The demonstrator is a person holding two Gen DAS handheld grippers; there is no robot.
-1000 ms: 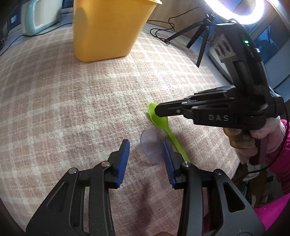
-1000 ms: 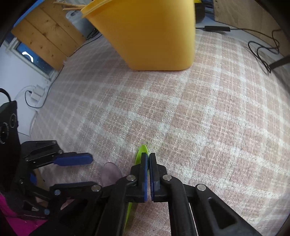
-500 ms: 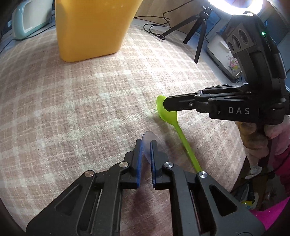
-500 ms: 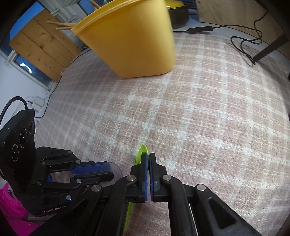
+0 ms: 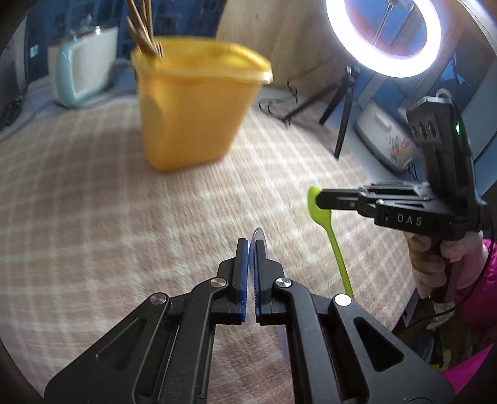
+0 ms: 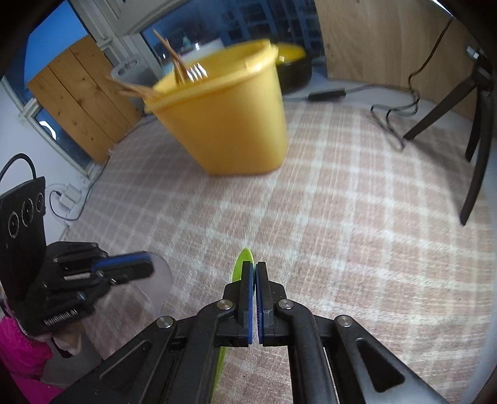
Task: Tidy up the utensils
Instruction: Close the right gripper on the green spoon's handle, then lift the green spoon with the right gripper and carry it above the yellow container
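Observation:
My left gripper [image 5: 252, 245] is shut on a clear plastic spoon [image 5: 258, 233], whose bowl sticks out past the fingertips; the spoon also shows in the right wrist view [image 6: 157, 279]. My right gripper [image 6: 254, 267] is shut on a green plastic spoon [image 6: 243, 258], seen held by its bowl with the handle hanging down in the left wrist view [image 5: 334, 239]. Both are lifted above the checked cloth. A yellow tub [image 5: 192, 105] stands at the back with wooden utensils [image 5: 141, 25] and a fork [image 6: 194, 71] in it.
A ring light on a tripod [image 5: 341, 102] and cables [image 6: 391, 121] stand at the right back. A pale blue appliance [image 5: 80, 68] sits at the left back. A white flowered box [image 5: 385, 136] is off the table's right edge.
My left gripper shut on the clear spoon and lifted it off the cloth. My right gripper rose with the green spoon. Both views now tilt up toward the yellow tub.

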